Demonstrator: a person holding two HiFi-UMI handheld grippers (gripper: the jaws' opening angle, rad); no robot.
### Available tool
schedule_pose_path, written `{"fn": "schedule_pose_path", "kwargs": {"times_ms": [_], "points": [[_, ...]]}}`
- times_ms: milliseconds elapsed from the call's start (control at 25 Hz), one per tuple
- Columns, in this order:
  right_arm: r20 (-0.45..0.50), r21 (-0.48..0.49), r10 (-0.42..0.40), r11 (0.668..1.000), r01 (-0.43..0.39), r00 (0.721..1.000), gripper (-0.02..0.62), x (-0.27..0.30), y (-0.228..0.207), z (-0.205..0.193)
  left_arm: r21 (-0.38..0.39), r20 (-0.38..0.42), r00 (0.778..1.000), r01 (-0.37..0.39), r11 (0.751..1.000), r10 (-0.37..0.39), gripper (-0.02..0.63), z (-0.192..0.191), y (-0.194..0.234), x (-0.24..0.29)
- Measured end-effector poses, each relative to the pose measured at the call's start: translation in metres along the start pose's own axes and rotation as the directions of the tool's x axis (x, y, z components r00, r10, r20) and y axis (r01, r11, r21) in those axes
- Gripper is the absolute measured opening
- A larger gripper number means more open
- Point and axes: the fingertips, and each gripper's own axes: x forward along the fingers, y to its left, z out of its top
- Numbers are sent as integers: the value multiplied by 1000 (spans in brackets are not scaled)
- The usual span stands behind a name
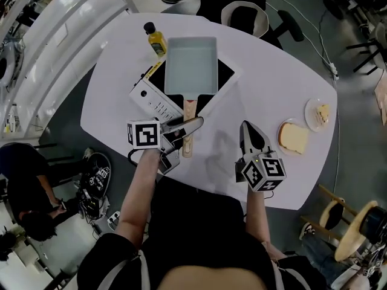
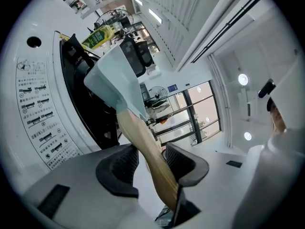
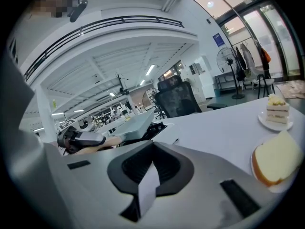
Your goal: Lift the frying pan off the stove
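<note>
A pale teal rectangular frying pan (image 1: pixel 191 65) sits on the black stove (image 1: pixel 225 71), its wooden handle (image 1: pixel 188 115) pointing toward me. My left gripper (image 1: pixel 186 125) straddles that handle. In the left gripper view the handle (image 2: pixel 143 142) runs between the two pads of the left gripper (image 2: pixel 150 163); it lies against the right pad, and a thin gap shows at the left pad. The pan (image 2: pixel 114 75) rests flat on the stove (image 2: pixel 81 99). My right gripper (image 1: pixel 247 128) is shut and empty over bare table, to the right of the handle; the right gripper (image 3: pixel 152 168) holds nothing.
An oil bottle (image 1: pixel 156 39) stands at the stove's far left corner. A bread slice (image 1: pixel 294 138) and a plate with cake (image 1: pixel 318 115) lie at the table's right. A chair (image 1: pixel 245 17) stands behind the white table (image 1: pixel 109 101).
</note>
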Motion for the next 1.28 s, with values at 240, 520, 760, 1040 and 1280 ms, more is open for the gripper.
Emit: {"fn": "schedule_pose_path", "kwargs": {"times_ms": [240, 520, 760, 1040, 1280], "points": [[13, -9, -48, 999, 48, 999, 5, -8, 7, 6, 30, -34, 999, 20, 999, -19, 181, 1, -5, -6], [38, -7, -91, 996, 92, 995, 5, -20, 19, 11, 70, -80, 994, 83, 994, -78, 178, 0, -26, -6], [71, -14, -116, 993, 118, 991, 5, -38, 27, 19, 102, -74, 991, 120, 988, -112, 178, 1, -55, -14], [107, -44, -107, 993, 112, 988, 5, -48, 45, 26, 123, -31, 991, 134, 983, -131, 178, 3, -71, -39], [121, -81, -59, 994, 69, 991, 5, -47, 66, 34, 153, 45, 994, 92, 984, -100, 179, 8, -70, -71]]}}
